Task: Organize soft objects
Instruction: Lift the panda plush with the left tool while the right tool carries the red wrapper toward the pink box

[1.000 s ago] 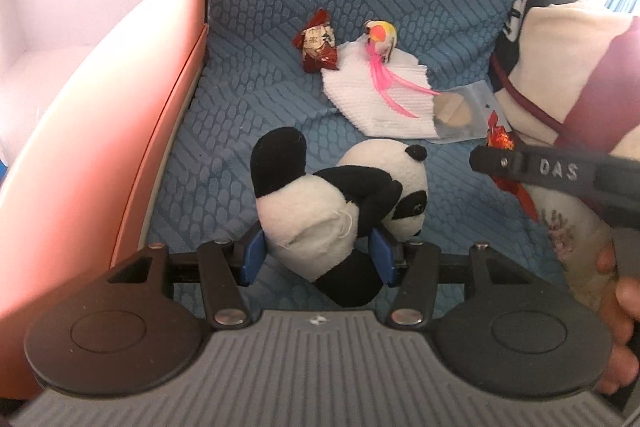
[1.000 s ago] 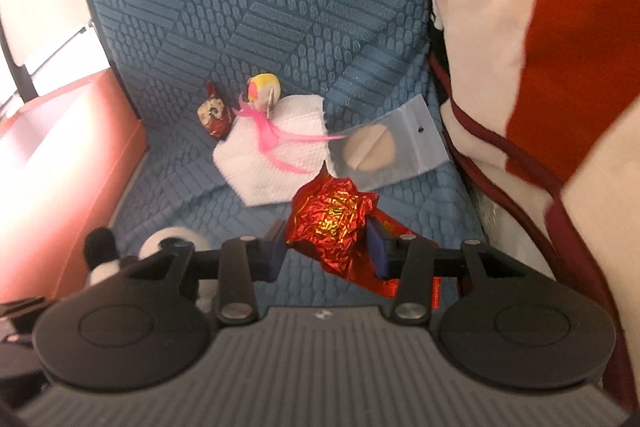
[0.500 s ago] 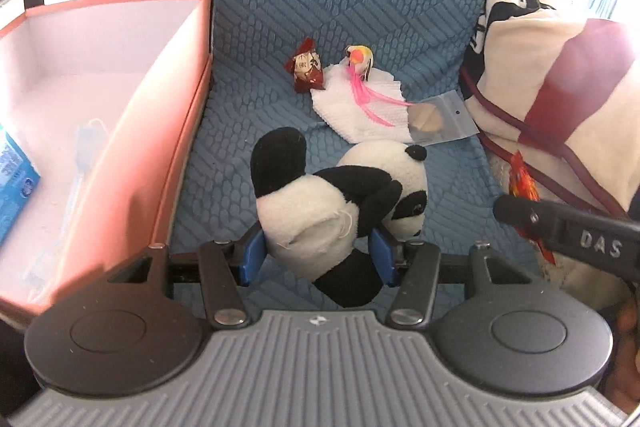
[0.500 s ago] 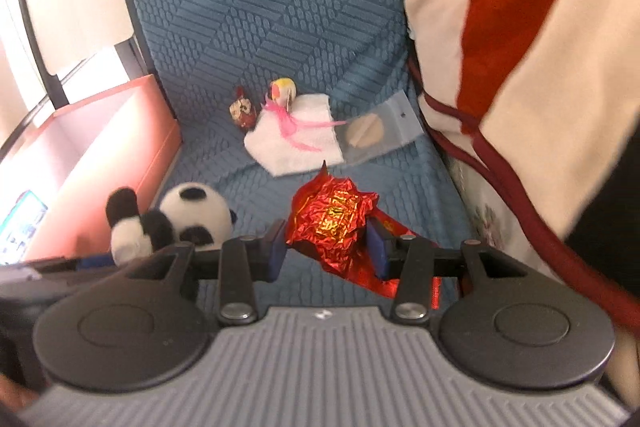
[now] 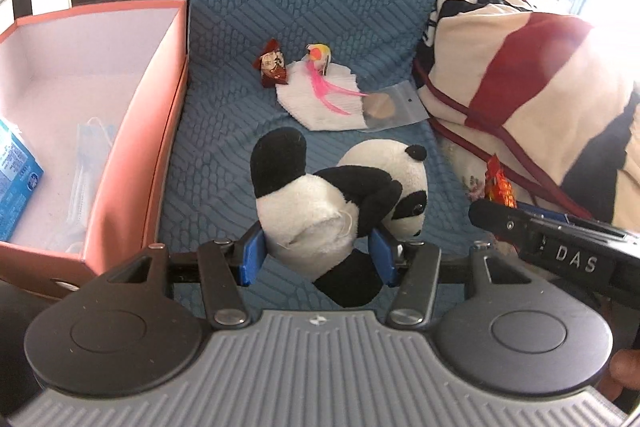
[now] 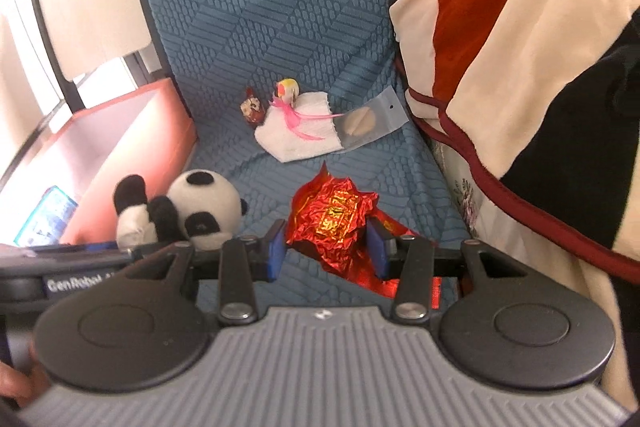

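Two grips are loaded: the left hand-held gripper (image 5: 316,257) is clamped on the panda plush (image 5: 340,203), the right hand-held gripper (image 6: 326,253) on a crumpled red foil wrapper (image 6: 332,223), both carried above the blue seat (image 5: 224,131). This looks like the transport step; next, swing each over the orange box (image 5: 132,131) and release inside.

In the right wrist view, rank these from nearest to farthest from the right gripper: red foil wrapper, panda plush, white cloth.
1. Red foil wrapper: clamped in the right gripper.
2. Panda plush: to the left, held by the left gripper.
3. White cloth: farther up the blue seat.
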Demonstrator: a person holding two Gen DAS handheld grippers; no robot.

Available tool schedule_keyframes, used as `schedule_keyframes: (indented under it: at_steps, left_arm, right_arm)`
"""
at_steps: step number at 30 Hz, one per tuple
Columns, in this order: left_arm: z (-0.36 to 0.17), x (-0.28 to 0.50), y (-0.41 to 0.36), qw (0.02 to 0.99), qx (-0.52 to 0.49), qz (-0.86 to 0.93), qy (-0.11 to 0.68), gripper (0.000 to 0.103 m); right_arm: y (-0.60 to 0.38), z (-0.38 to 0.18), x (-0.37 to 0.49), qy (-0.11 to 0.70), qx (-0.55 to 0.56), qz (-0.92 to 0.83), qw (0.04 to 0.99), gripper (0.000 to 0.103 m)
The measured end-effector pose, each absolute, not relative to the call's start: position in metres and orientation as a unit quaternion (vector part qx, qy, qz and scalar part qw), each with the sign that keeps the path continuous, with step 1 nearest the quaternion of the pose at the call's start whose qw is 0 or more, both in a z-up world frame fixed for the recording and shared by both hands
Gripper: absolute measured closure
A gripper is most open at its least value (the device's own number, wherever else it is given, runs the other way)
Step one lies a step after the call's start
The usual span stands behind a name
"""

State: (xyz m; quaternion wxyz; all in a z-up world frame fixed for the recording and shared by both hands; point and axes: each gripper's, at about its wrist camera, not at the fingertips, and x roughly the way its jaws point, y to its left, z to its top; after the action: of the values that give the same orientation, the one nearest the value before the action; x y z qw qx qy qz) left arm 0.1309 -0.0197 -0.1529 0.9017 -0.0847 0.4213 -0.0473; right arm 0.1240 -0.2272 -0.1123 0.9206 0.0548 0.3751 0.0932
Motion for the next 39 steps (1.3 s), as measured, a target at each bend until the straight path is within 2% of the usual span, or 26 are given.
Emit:
schedule_keyframes:
  at_steps: [17,32,39]
  left_arm:
    - [-0.079,0.113,0.015,0.919,-0.094,-0.042,0.382,0.043]
    - [-0.034,0.076,0.131,0.930,-0.116,0.047,0.345,0.043]
    - [-0.030,0.076,0.181,0.926,-0.114,0.086,0.349,0.043]
  right_arm:
    - [-0.190,-0.043,0.115,0.323,0.044,0.143,0.935,0.057]
    - [-0.083,0.000,0.127,0.289,0.023,0.247,0.925,0.057]
    - [-0.027,0.016,0.145,0.288,0.006,0.294,0.912,0.057]
